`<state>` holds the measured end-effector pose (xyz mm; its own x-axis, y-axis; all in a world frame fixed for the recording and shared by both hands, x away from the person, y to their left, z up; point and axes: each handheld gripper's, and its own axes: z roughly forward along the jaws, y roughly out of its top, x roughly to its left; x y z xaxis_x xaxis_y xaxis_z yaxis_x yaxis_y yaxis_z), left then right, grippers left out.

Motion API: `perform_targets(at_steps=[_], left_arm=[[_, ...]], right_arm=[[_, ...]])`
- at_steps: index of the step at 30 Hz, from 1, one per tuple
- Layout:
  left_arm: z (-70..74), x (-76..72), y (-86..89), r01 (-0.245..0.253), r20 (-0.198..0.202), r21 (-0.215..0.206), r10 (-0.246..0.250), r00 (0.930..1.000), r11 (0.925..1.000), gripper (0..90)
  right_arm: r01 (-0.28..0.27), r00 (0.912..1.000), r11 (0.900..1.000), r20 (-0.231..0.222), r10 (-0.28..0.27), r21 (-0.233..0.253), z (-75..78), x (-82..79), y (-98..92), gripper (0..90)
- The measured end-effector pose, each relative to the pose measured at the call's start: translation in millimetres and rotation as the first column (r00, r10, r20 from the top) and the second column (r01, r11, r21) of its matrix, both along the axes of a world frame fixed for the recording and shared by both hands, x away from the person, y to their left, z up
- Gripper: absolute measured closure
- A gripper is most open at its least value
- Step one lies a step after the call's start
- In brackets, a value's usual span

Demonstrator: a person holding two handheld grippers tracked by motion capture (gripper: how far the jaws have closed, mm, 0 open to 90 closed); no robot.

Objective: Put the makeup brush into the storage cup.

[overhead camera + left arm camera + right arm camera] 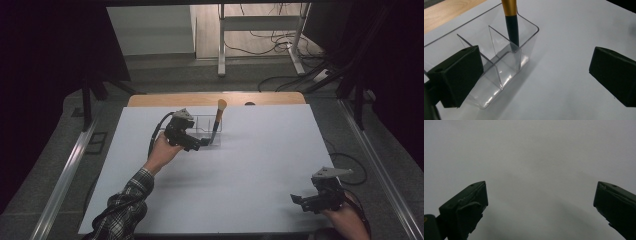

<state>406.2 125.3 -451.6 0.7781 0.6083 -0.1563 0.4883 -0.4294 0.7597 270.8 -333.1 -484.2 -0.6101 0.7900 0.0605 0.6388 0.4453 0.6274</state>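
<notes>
A clear plastic organizer (pixel 204 131) with dividers stands on the white table sheet (pixel 260 160) toward the back middle. A makeup brush (pixel 218 118) with a dark handle, gold ferrule and tan bristles leans upright in its right end compartment. In the left gripper view the brush handle (pixel 512 27) rests in the far corner compartment of the organizer (pixel 499 57). My left gripper (pixel 204 142) stands open at the organizer's near side, nothing between its jaws (pixel 536 75). My right gripper (pixel 298 200) is open near the front right edge, over bare sheet (pixel 539 202).
A wooden table edge (pixel 215 98) shows behind the white sheet. Beyond it stand a metal desk frame (pixel 260 35) and loose cables (pixel 280 45) on the floor. Metal rails (pixel 65 175) run along both sides of the table.
</notes>
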Motion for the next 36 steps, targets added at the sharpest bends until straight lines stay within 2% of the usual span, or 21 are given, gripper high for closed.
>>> perform_targets(at_steps=[6, 26, 36], left_arm=[[-0.6, -5.6, 2.1, 0.003, -0.006, -0.010, -0.003, 1.0000, 0.9999, 0.0], [-3.0, -27.5, 11.9, 0.011, 0.018, 0.007, -0.012, 0.9998, 0.9999, 0.0], [-2.8, -36.7, 24.4, -0.005, 0.030, 0.013, 0.005, 0.9995, 0.9999, 0.0]], right_arm=[[0.000, 1.0000, 1.000, 0.000, 0.000, 0.000, 0.0, 0.0, 0.1, 0.0], [-0.001, 1.0000, 1.000, 0.003, 0.001, 0.004, 0.5, -0.4, 0.4, 0.0], [-0.005, 1.0000, 1.000, 0.006, 0.005, 0.002, 0.4, -0.3, 0.6, 0.0]])
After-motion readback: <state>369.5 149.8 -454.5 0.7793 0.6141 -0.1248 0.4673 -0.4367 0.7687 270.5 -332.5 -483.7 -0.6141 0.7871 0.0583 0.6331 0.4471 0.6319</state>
